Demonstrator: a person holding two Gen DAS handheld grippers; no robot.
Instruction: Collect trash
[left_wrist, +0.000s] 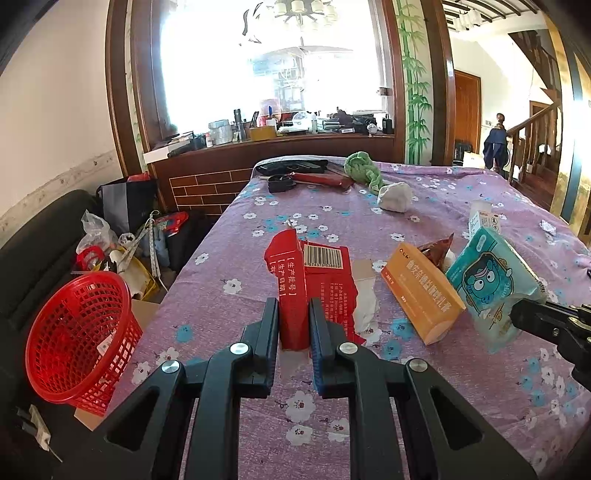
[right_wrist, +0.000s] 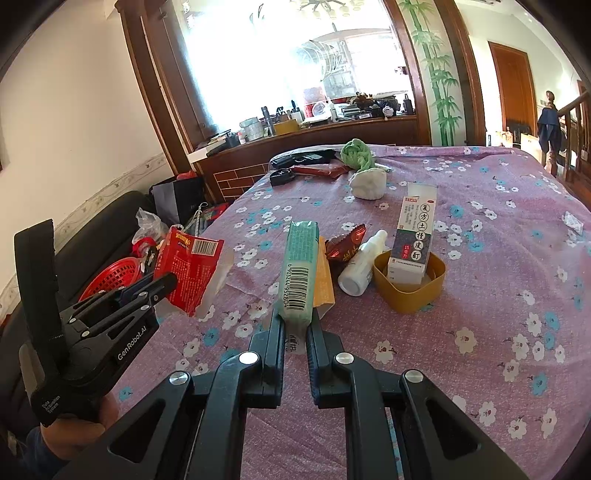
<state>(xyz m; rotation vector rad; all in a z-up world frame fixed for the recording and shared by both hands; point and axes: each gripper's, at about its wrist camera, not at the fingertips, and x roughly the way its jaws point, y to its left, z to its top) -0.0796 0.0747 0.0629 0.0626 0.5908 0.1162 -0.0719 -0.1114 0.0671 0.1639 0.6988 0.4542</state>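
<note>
**Both tongs loaded, basket off to the left**

The left tongs (left_wrist: 293, 325) are clamped tight on a torn red wrapper (left_wrist: 306, 280), which stands up between the jaws above the purple flowered table (left_wrist: 461, 387). The right tongs (right_wrist: 295, 332) are pinched just as tightly on the edge of a teal tissue pack (right_wrist: 299, 266), lifted clear of the cloth. The red basket (left_wrist: 79, 336) sits tilted beside the table's left edge, below its surface and near the left tongs.

Trash yet to be collected lies on the table: an orange box (left_wrist: 421, 291) just beside the tissue pack, a brown foil wrapper (right_wrist: 345, 245), and a white bottle (right_wrist: 360, 266) on its side touching the yellow cup (right_wrist: 408, 291), which holds a standing medicine box (right_wrist: 413, 232).

Risks, as I judge them:
- The red wrapper is torn and floppy; it could tear further or slip from the grip on the swing to the basket.
- The basket leans on clutter, so a drop from height may bounce off the rim or tip it.
- The tissue pack is held at one end only; it may sag or twist free.
- The two tongs are near each other, and the right must cross over to reach the basket, so they could collide.
</note>
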